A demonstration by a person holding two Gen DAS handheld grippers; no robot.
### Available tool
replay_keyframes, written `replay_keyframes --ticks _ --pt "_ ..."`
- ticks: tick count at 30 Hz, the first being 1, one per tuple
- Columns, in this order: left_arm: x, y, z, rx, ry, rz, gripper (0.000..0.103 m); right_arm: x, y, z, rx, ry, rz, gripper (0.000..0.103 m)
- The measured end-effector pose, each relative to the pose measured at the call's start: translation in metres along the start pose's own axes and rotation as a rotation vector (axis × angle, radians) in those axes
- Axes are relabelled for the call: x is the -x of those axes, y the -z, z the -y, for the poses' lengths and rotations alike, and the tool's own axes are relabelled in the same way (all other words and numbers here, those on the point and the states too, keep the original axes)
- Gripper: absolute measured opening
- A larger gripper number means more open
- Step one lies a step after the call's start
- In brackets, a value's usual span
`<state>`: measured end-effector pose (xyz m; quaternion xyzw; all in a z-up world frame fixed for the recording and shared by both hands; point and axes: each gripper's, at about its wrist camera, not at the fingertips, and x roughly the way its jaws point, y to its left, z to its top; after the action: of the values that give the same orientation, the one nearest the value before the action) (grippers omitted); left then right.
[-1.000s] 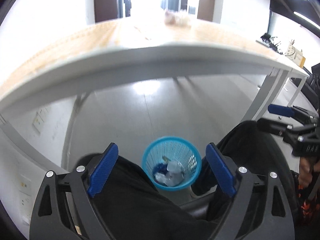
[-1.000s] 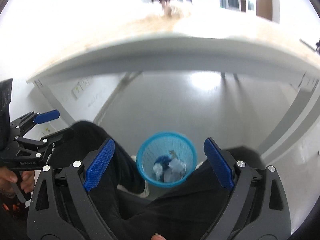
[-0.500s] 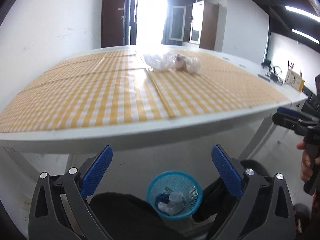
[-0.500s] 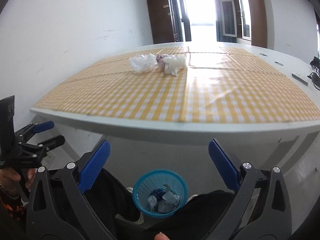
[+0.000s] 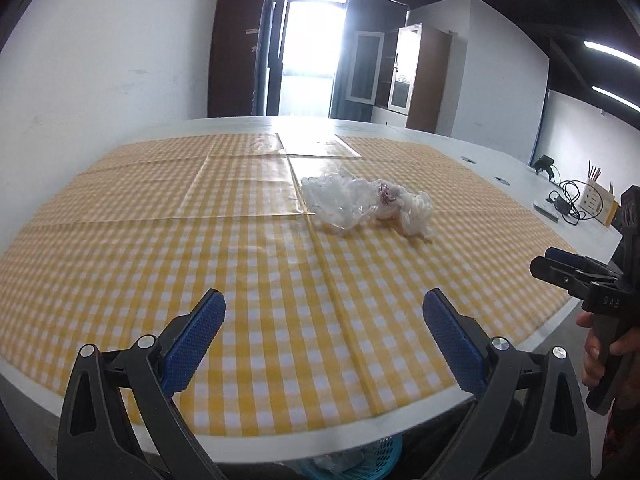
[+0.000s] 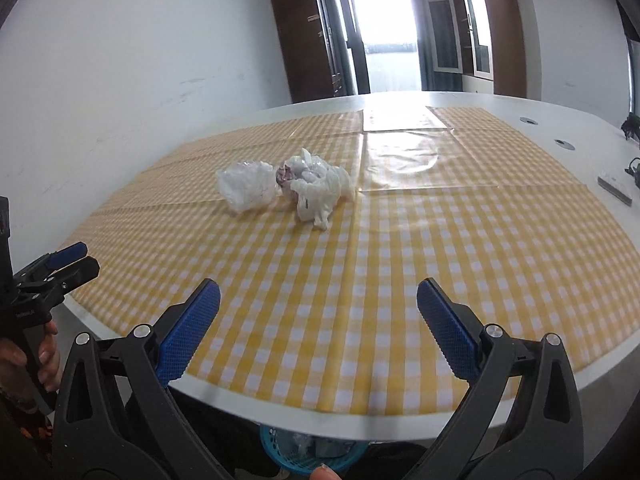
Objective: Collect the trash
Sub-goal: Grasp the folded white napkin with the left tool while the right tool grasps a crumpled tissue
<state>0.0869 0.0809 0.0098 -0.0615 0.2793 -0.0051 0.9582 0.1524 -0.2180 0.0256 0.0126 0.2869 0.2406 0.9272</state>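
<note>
Now both grippers, left [image 5: 324, 344] and right [image 6: 318, 330], gape wide and empty. Trash [image 5: 366, 202] sits mid-tabletop [image 5: 484, 162], far off. Thin bags could slip out or miss the bin [image 6: 310, 454].

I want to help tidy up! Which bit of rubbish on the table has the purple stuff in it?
Look at the big table with the yellow checked cloth. Near its middle lies a little heap of crumpled plastic. The purple bit sits between the clear bag on the left and the whiter, more scrunched bag on the right.
</note>
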Motion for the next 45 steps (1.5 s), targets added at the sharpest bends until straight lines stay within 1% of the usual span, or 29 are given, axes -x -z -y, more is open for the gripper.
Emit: replay_keyframes --ticks 7,14,21,23,25,28,32,35,37,39,41,42,43,44,45 --pt "-0.038 -0.026 -0.007 0.038 0.017 -0.037 0.097 -0.027 -0.029 0.000 0.023 0.017 -0.017 0.094" --pt "-0.065 -0.053 -0.010 0.045 0.013 -0.051 0.097 -0.053 -0.050 0.004 0.016 0.016 -0.043 0.094" --pt "-0.094 -0.085 -0.003 -0.002 -0.006 -0.062 0.097 -0.086 -0.070 0.011 -0.007 0.008 -0.082 0.093" --pt "-0.105 -0.096 -0.002 -0.011 -0.009 -0.069 0.097 -0.096 -0.074 0.013 -0.011 0.004 -0.098 0.092" --pt "-0.118 -0.106 -0.003 0.000 -0.016 -0.081 0.097 -0.106 -0.078 0.015 -0.020 -0.012 -0.120 0.086" --pt "-0.132 -0.119 -0.004 0.038 0.005 -0.105 0.097 -0.119 -0.086 0.015 -0.008 -0.012 -0.139 0.085" --pt "-0.154 -0.139 0.009 0.027 0.014 -0.133 0.097 -0.135 -0.096 0.019 -0.006 -0.012 -0.165 0.083" --pt "-0.183 -0.158 0.017 0.026 0.037 -0.190 0.096 -0.150 -0.101 0.021 -0.004 -0.025 -0.194 0.079" --pt "-0.206 -0.164 0.022 0.019 0.050 -0.240 0.096 -0.161 -0.103 0.021 0.004 -0.033 -0.220 0.074" --pt "-0.229 -0.168 0.028 0.008 0.063 -0.291 0.094 -0.168 -0.105 0.023 -0.003 -0.044 -0.233 0.073" --pt "-0.250 -0.168 0.030 -0.002 0.054 -0.339 0.093 -0.171 -0.105 0.026 -0.015 -0.049 -0.243 0.073" --pt "-0.260 -0.169 0.031 -0.005 0.050 -0.363 0.092 -0.172 -0.105 0.028 -0.021 -0.056 -0.247 0.071" --pt "-0.271 -0.170 0.033 -0.008 0.050 -0.393 0.092 -0.174 -0.105 0.030 -0.027 -0.063 -0.254 0.066" --pt "-0.281 -0.170 0.035 -0.013 0.052 -0.420 0.091 -0.175 -0.105 0.031 -0.033 -0.065 -0.259 0.064" --pt "-0.292 -0.170 0.038 -0.022 0.046 -0.447 0.090 -0.177 -0.106 0.033 -0.037 -0.069 -0.264 0.060"
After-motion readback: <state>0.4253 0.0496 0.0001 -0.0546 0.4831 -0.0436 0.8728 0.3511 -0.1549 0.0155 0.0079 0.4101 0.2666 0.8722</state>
